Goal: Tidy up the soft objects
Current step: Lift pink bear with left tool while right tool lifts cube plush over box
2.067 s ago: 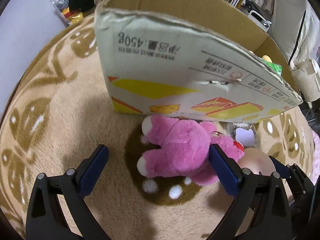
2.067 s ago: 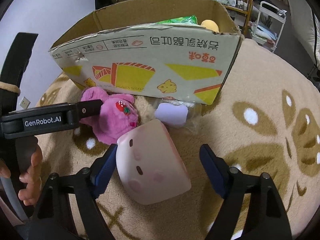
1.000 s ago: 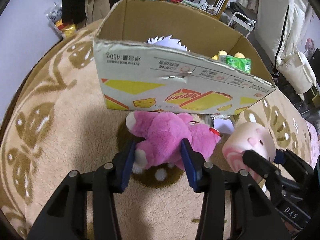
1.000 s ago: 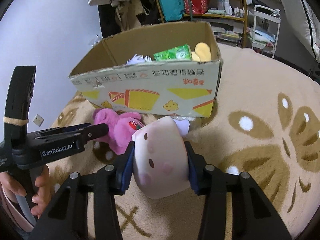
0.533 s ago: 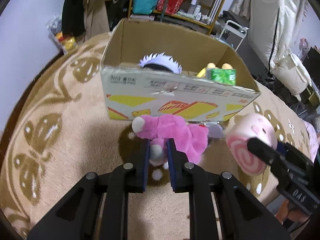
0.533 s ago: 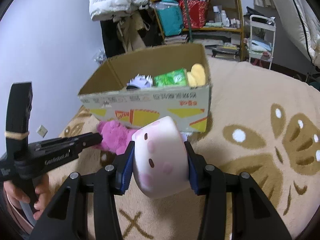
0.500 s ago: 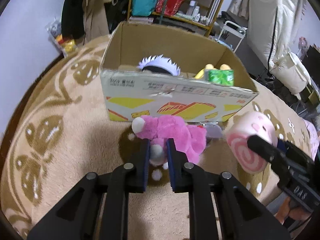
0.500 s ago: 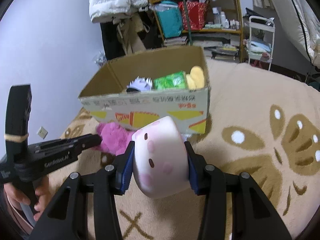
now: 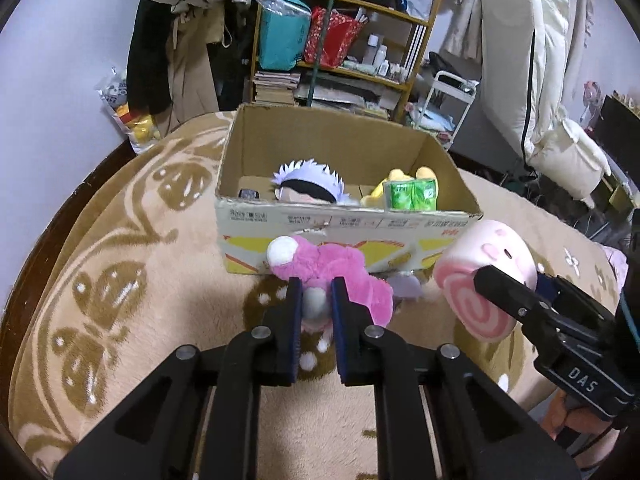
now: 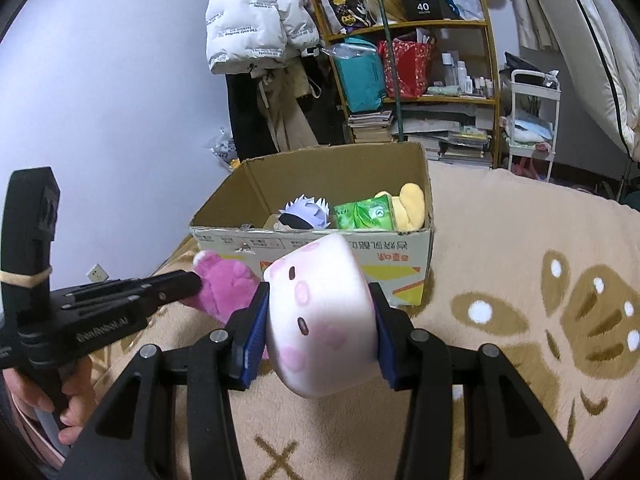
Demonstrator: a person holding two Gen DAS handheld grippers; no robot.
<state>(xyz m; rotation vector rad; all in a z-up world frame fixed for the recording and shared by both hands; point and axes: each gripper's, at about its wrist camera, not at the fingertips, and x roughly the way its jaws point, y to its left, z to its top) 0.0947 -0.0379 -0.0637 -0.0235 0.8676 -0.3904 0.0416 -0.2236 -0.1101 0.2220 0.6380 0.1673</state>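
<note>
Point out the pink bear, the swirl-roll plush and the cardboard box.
pink bear [image 9: 344, 268], left wrist view, its fuzzy back.
swirl-roll plush [image 10: 324, 316], right wrist view, its face.
cardboard box [image 9: 320, 222], left wrist view, near wall.

Behind the carpet I am working over, a wooden shelf unit holds a teal bag, a red bag and stacked books. A white puffer jacket hangs left of it, against the pale wall. A white trolley stands to the shelf's right.
</note>
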